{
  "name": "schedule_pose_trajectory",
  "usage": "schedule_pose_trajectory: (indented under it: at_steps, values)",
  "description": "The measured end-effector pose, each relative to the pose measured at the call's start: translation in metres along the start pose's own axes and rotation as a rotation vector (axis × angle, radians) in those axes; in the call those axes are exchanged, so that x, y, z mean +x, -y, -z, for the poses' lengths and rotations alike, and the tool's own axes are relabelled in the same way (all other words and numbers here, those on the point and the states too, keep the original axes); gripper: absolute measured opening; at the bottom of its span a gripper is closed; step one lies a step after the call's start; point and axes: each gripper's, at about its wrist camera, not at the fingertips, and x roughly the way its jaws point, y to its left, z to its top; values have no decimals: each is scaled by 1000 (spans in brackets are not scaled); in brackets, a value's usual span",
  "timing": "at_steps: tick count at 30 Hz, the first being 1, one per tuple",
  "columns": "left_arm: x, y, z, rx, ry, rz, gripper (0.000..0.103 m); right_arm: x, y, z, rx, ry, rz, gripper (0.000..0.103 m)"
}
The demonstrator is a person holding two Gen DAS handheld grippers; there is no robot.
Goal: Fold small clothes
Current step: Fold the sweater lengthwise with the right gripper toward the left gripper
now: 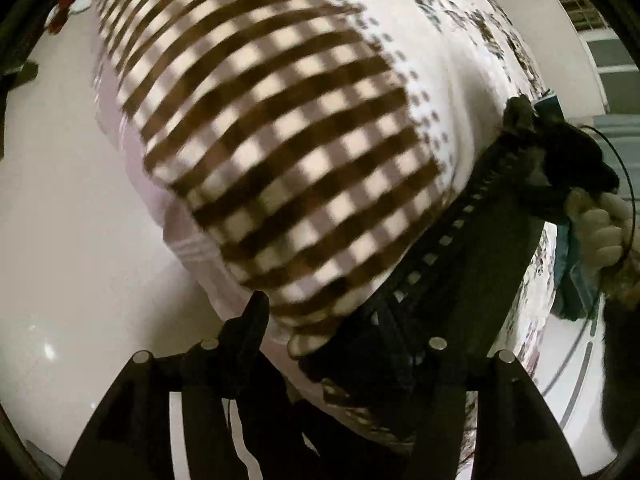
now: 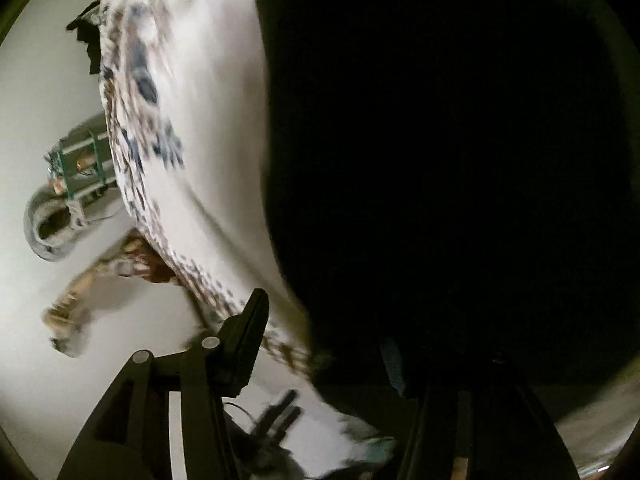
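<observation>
Nearest the left wrist camera, the left gripper (image 1: 316, 344) stood with its jaws parted over the near edge of the brown-and-cream checked cloth (image 1: 280, 152); the fabric bulged up between the fingers, but no pad visibly pressed on it, so I judged it released rather than held. That checked piece lay on a white garment with a blue-brown print (image 1: 452, 52), both resting on the pale tabletop (image 1: 60, 220). To the right, the right gripper (image 1: 520, 120) reached far across the printed garment, a gloved hand (image 1: 604, 228) behind it. In its own view the right gripper (image 2: 344, 320) showed only its left finger; the right side was lost in a large dark mass, so whether cloth sat between the fingers I could not tell, though the gap looked open. Further left on the table lay a small grey garment (image 2: 48, 228) and a patterned strip (image 2: 80, 296), well apart from the fold.

Both views were smeared by motion. The likely risk was the loose checked layer sliding or springing open once unheld, or an open finger snagging its edge and dragging the fold askew.
</observation>
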Motion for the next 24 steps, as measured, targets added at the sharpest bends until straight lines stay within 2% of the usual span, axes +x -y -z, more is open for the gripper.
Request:
schedule_pose_trajectory:
  at_steps: [1, 3, 5, 6, 9, 11, 14, 15, 16, 18, 20, 21, 22, 23, 24]
  values:
    - [2, 4, -5, 20, -1, 5, 54, 14, -3, 4, 3, 11, -34, 60]
    - [5, 17, -11, 71, 4, 11, 54, 28, -13, 12, 1, 47, -98, 61]
    - [10, 29, -12, 129, 1, 15, 54, 29, -17, 22, -3, 20, -272, 60]
    - [16, 37, -11, 152, -6, 16, 54, 20, -15, 29, -6, 36, -286, 60]
    - [40, 52, -5, 214, -60, 17, 54, -24, 12, 59, -42, 145, -178, 60]
    - [56, 60, 1, 248, -81, -31, 54, -52, 44, 84, -34, 205, -79, 60]
    - [61, 66, 11, 288, -53, -78, 48, -74, 108, 134, 37, 244, 100, 60]
    - [60, 68, 15, 303, -42, -90, 31, -76, 129, 150, 72, 238, 130, 60]
    - [60, 70, 17, 323, -33, -129, 25, -72, 148, 163, 104, 219, 157, 60]
    - [57, 70, 20, 345, -27, -143, 9, -58, 183, 188, 169, 165, 169, 60]
    - [53, 68, 22, 349, -25, -143, 7, -34, 211, 210, 229, 95, 134, 60]
    - [51, 70, 24, 357, -24, -142, 6, -19, 220, 220, 241, 59, 100, 53]
    - [47, 70, 27, 366, -21, -148, 6, -5, 224, 228, 236, 25, 55, 22]
    - [44, 69, 30, 373, -21, -151, 6, 5, 222, 235, 220, 15, 19, 13]
    - [43, 70, 30, 380, -21, -157, 6, 7, 219, 240, 198, 40, 22, 13]
